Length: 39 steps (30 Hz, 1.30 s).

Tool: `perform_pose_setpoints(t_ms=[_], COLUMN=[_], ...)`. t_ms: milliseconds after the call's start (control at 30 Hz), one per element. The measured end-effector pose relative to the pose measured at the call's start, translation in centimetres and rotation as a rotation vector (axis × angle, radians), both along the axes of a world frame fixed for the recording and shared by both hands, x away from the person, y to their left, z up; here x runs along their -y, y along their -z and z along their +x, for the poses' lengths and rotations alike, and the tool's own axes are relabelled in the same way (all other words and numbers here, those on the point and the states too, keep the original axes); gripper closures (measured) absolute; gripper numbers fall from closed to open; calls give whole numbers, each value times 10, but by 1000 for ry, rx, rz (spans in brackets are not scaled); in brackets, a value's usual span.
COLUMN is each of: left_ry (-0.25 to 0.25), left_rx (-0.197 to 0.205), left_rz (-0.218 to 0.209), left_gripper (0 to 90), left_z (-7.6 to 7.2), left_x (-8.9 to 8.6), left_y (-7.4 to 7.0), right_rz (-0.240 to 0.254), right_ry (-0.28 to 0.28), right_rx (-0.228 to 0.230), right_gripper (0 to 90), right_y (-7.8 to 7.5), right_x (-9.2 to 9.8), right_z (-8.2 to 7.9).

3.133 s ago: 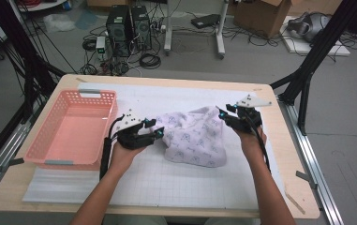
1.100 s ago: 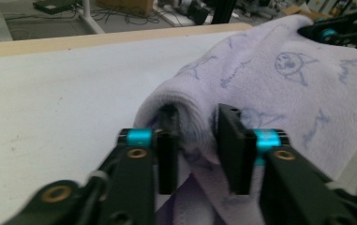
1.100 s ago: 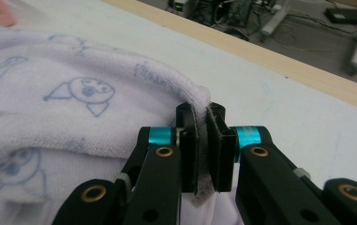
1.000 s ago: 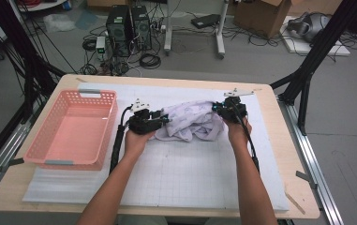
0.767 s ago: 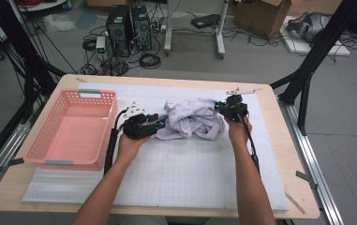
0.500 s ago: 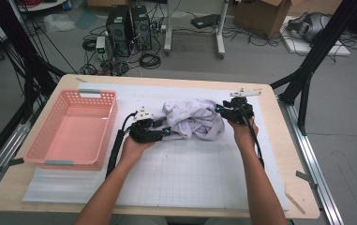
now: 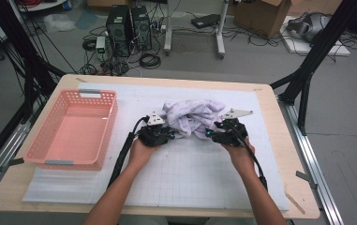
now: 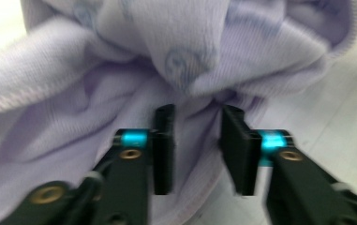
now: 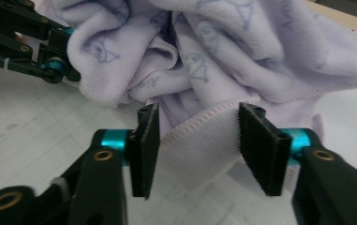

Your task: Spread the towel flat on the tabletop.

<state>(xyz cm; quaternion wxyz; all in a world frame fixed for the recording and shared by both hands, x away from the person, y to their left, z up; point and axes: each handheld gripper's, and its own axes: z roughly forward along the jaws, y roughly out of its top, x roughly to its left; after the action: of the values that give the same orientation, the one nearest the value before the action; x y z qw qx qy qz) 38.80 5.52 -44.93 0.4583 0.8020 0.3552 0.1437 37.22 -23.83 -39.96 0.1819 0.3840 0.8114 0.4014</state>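
Note:
A pale lilac printed cloth lies bunched in a heap at the middle of the white mat. My left gripper is at its near left edge and my right gripper at its near right edge. In the left gripper view my left gripper has a gathered fold of the cloth between its jaws; they have just been closing and a gap still shows. My right gripper has just been opening; a hemmed edge of the cloth hangs loose between its wide jaws.
A pink plastic basket stands empty on the left of the table. The white gridded mat stretches bare toward the person. My left gripper appears far off in the right gripper view. Cables, computer towers and boxes lie on the floor behind.
The cloth has been gathered from a spread shape into a tight heap. Both hands have slid toward the person along its near edge. The right jaws have opened off the cloth.

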Motion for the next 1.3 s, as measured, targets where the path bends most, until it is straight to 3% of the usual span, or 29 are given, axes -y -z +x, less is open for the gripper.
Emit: perform_pose_setpoints(t_ms=[33,100,167,267,333,500,533,600,700,767,900,933,967,1033,1067,1167,1300], left_ry=[-6,-12,8,25,15,10,5,5,43,66,85,70,54,23,4,-3,-22], left_rx=[3,10,10,31,62,91,88,63,38,21,23,25,27,35,52,70,98], left_rz=[3,13,19,6,-44,-74,-83,-108,-165,-185,-155,-142,-123,-99,-82,-87,-145], left_gripper=[780,887,896,897,897,893,850,674,517,466,443,459,535,780,844,860,860], left_z=[0,-1,-2,-9,-17,-29,-30,-29,-30,-30,-29,-28,-27,-26,-26,-27,-30], left_x=[0,-1,-2,-9,-14,-25,-25,-24,-14,-4,24,29,34,38,39,31,7], left_y=[0,-1,-3,-12,-18,-23,-23,-22,-21,-19,-14,-14,-13,-13,-14,-20,-35], right_rz=[-15,-20,-17,-4,16,61,66,80,105,110,130,130,124,117,111,113,94], right_ry=[2,11,7,-6,4,8,7,1,18,28,40,45,48,60,70,100,127], right_rx=[8,-18,-58,-56,-7,33,42,69,83,75,66,67,69,64,65,67,85], right_gripper=[536,671,834,860,864,870,870,871,870,870,870,869,870,870,870,870,872], right_y=[3,10,15,13,8,-2,-5,-9,-11,-8,-2,-1,-1,1,2,2,0], right_x=[-4,-8,-6,1,8,28,31,39,50,55,55,54,54,57,59,67,74], right_z=[1,5,8,6,-1,-21,-27,-38,-49,-50,-47,-46,-45,-41,-40,-37,-36])
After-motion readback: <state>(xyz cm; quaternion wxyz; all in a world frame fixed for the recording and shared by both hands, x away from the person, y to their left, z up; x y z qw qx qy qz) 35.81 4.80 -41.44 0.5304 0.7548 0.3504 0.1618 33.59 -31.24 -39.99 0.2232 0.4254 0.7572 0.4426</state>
